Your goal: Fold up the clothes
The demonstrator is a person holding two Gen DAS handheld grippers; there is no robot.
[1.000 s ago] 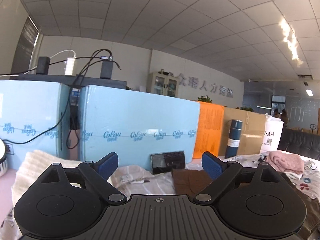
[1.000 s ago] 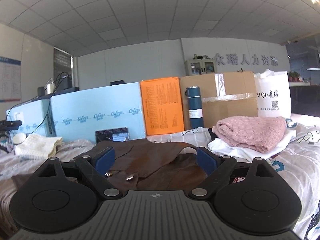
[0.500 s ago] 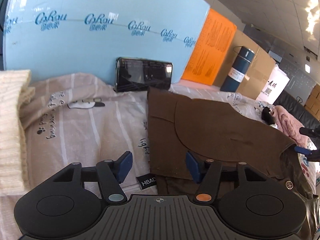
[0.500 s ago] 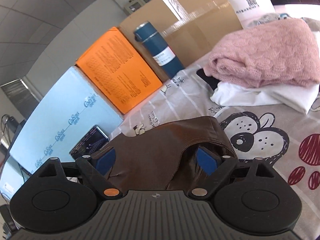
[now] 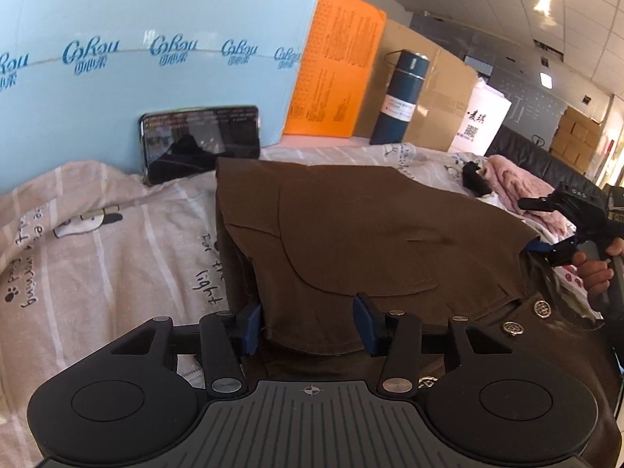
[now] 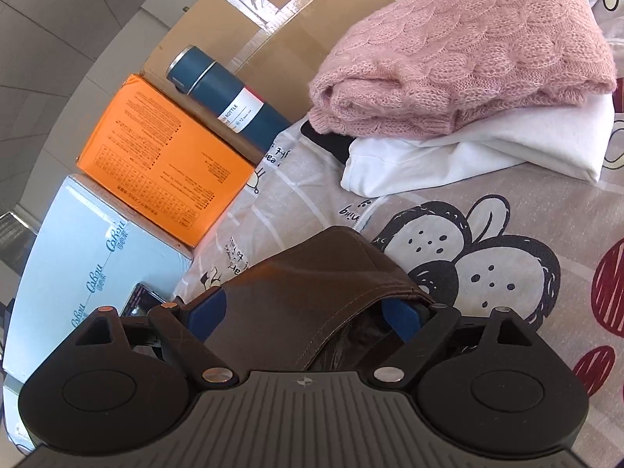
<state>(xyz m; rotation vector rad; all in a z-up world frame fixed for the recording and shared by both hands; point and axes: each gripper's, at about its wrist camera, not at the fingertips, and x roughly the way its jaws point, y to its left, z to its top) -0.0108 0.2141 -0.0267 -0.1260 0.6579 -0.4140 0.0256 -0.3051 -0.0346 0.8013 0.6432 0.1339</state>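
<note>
A brown garment point(image 5: 370, 241) with metal buttons lies partly folded on the printed bedsheet point(image 5: 97, 257). My left gripper point(image 5: 308, 325) is open, its blue pads on either side of the garment's near folded edge. My right gripper point(image 6: 304, 314) is open, straddling another corner of the brown garment point(image 6: 308, 292). In the left wrist view the right gripper point(image 5: 561, 230) shows at the garment's far right edge, held by a hand.
A phone point(image 5: 201, 142) leans on a blue box point(image 5: 156, 50). An orange box point(image 6: 163, 160), a blue bottle point(image 6: 230, 93) and a cardboard box point(image 6: 273, 31) stand behind. A pink sweater point(image 6: 468, 50) lies on a folded white garment point(image 6: 487, 152) at right.
Both grippers have tilted down from facing the room and moved onto the brown garment. The left jaws have narrowed around its edge. The right jaws now straddle a corner.
</note>
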